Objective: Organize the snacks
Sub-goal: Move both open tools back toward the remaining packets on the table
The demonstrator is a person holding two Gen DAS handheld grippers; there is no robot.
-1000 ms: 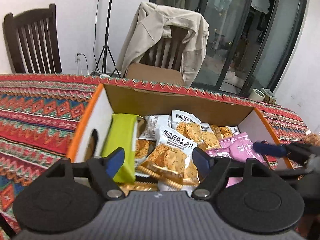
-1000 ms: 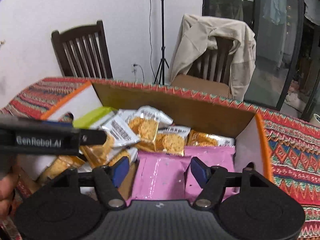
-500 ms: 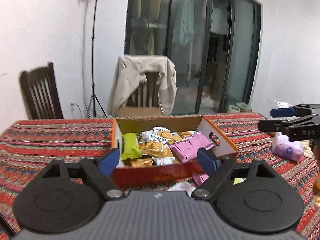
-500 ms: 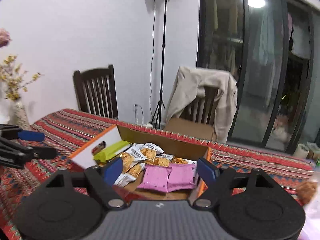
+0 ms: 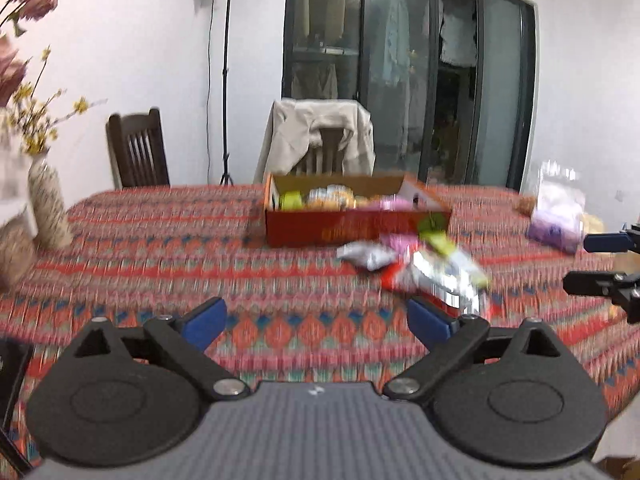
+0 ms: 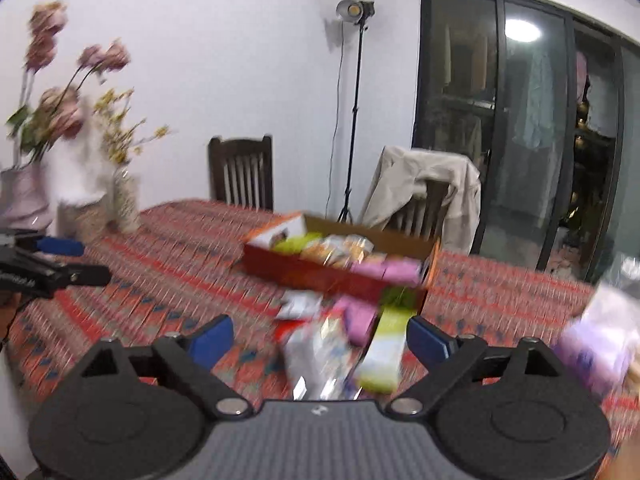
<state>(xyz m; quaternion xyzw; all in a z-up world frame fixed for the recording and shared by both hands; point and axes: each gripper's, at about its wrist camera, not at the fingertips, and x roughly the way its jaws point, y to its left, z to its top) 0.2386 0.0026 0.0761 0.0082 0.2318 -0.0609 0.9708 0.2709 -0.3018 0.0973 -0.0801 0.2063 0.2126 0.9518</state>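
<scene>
An open orange cardboard box [image 5: 340,232] stands far across the patterned tablecloth, filled with green, orange-biscuit and pink snack packets. In front of it lies a blurred heap of loose packets [image 5: 424,268], silver, red, pink and green. My left gripper [image 5: 318,320] hovers over bare cloth well short of them, jaws opening, nothing between them. In the right wrist view the box [image 6: 304,272] sits mid-table. My right gripper [image 6: 320,338] is pulled back, jaws opening and gripping nothing, and the silver packet [image 6: 316,356] and green packet [image 6: 384,356] lie on the cloth beyond its fingers.
Vases with flowers [image 5: 48,208] stand at the table's left edge. A purple bag [image 5: 556,220] sits at the right. Behind the table are a dark wooden chair [image 6: 242,174], a chair draped with a beige jacket [image 6: 428,188], a light stand and glass doors.
Both grippers have drawn far back from inside the box toward the near side of the table, and their jaws have widened. The loose packets in front of the box have come into view.
</scene>
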